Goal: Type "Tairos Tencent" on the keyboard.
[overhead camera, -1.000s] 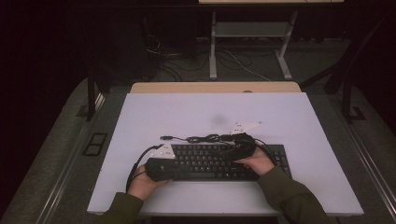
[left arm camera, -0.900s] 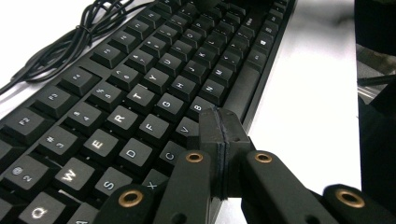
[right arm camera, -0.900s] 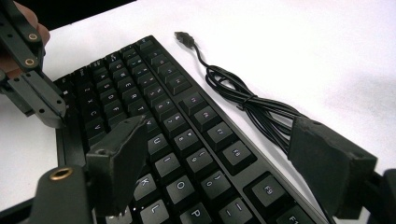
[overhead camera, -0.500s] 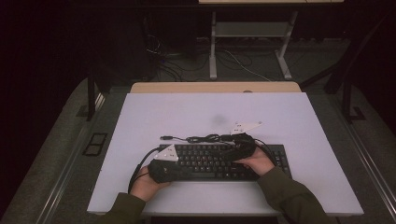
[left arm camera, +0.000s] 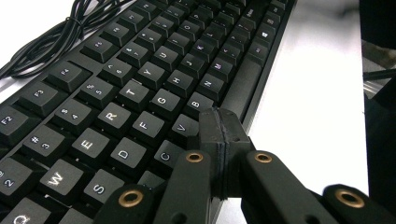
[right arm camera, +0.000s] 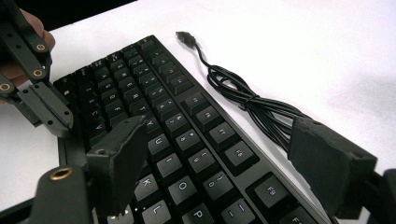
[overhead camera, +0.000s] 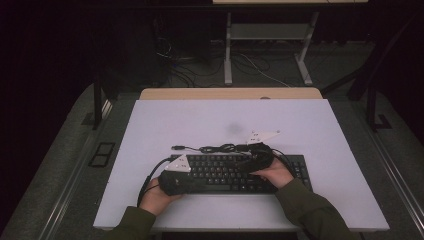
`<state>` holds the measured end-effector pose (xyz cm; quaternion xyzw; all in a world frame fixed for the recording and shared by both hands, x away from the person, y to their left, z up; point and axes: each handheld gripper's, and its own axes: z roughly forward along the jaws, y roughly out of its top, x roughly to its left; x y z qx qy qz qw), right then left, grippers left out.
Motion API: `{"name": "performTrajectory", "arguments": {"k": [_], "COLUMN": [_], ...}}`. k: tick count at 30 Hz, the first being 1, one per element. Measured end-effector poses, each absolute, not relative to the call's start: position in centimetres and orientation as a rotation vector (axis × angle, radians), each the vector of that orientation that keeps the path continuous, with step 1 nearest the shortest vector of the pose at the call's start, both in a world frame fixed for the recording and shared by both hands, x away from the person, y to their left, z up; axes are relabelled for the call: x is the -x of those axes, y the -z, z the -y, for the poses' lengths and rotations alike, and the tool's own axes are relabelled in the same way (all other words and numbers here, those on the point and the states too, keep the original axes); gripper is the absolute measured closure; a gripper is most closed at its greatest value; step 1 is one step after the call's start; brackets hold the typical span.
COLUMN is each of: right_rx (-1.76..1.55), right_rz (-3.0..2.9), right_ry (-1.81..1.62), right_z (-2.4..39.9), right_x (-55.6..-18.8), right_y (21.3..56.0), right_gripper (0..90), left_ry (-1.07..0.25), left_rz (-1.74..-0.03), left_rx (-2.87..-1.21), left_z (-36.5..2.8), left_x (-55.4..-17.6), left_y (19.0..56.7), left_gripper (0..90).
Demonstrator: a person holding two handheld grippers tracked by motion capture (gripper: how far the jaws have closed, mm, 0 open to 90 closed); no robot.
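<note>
Black keys and a black frame: the keyboard (overhead camera: pixel 235 172) lies flat on the white table (overhead camera: pixel 320 125), toward the near edge and a little right of the middle, with its bundled cable (overhead camera: pixel 215 148) lying on the table just beyond its far edge and the plug pointing left.

Against the two earlier high pictures we see almost nothing changed. Both hands sit where they sat, the keyboard has not shifted, and the cable keeps its loop. We judge from this that we are in a pause with the tools poised over the keys, not in the middle of a carry or a push; pressing keys looks like the work in hand, and no key appears pushed down yet.

Our left gripper (left arm camera: pixel 223 133) has its jaws pressed together with nothing between them, its joined tip hovering near the V and B keys by the near edge. Whether it touches a key we cannot tell. Our right gripper (right arm camera: pixel 215 156) stands with its jaws wide apart, straddling the far-right rows without clamping anything.

From above, the grippers are dark lumps at the keyboard's two ends. The left gripper view gives the letters and the closed tip; the right gripper view shows the left gripper (right arm camera: pixel 49 114) from its far side, and the cable's plug (right arm camera: pixel 185 38).
</note>
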<state>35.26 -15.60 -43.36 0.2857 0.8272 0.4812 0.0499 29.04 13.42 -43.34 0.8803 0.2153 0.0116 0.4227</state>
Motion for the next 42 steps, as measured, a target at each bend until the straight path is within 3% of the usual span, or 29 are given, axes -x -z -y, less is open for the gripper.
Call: {"name": "performTrajectory", "arguments": {"k": [5, 9, 21, 27, 42], "right_rx": [-0.875, -0.874, -0.881, -0.88, -0.891], "right_rz": [-2.517, -2.522, -2.501, -2.507, -2.495], "right_ry": [-1.464, -1.468, -1.489, -1.487, -1.521], "right_z": [15.7, 15.6, 15.9, 16.1, 17.3], "right_x": [-35.2, -35.2, -35.1, -34.9, -34.1], "right_y": [43.3, 43.3, 43.1, 43.2, 42.8], "right_gripper": [19.8, 19.8, 19.3, 18.7, 18.6], "left_ry": [-0.04, -0.06, -0.109, -0.143, -0.158], "left_rz": [-0.543, -0.56, -0.649, -0.666, -0.672], "left_rx": [-2.184, -2.173, -2.107, -2.09, -2.081], "left_z": [-13.6, -13.7, -13.9, -13.9, -14.1], "left_x": [-29.0, -29.0, -29.3, -29.5, -29.6], "left_y": [43.1, 43.0, 42.7, 42.6, 42.6], "left_gripper": [89.2, 81.6, 45.4, 32.4, 28.4]}}
